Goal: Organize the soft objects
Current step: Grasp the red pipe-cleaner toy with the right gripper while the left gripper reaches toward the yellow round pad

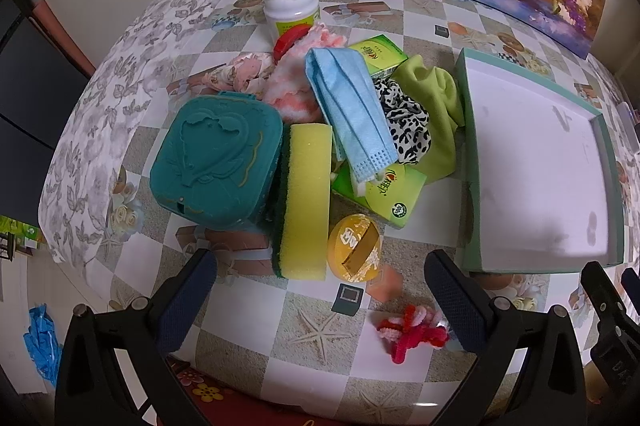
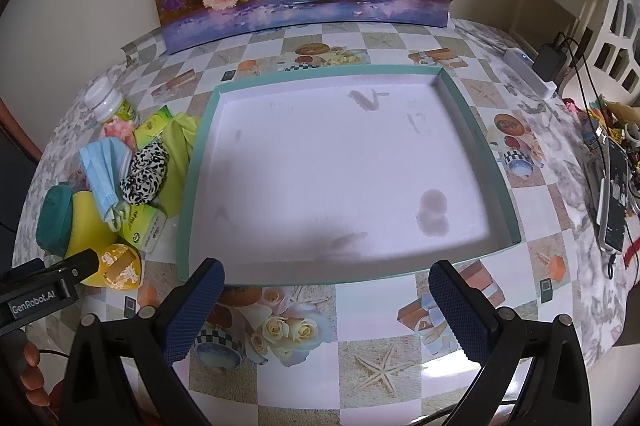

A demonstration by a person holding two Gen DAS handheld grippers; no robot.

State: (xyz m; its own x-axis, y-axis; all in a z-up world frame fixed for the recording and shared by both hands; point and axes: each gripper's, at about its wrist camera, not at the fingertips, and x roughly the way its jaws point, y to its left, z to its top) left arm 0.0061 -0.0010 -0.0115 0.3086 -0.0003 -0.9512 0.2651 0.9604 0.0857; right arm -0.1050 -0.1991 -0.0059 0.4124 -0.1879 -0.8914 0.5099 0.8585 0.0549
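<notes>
Both sets of jaws stand wide apart, holding nothing. The left gripper (image 1: pixel 320 302) hovers over the checked tablecloth (image 1: pixel 280 338), with the heap of soft things at its twelve o'clock: a yellow-and-green sponge block (image 1: pixel 306 202), a folded pale blue face mask (image 1: pixel 354 114), a black-and-white spotted scrunchie (image 1: pixel 406 122), a lime green cloth (image 1: pixel 436 98) and a fluffy pink-and-white cloth (image 1: pixel 292 82). A teal plastic case (image 1: pixel 216 158) sits at ten o'clock, touching the sponge. The right gripper (image 2: pixel 326 314) faces the wide shallow white tray with a teal rim (image 2: pixel 332 166) at twelve o'clock, nothing lying in it; the heap lies just beside the tray at nine o'clock.
</notes>
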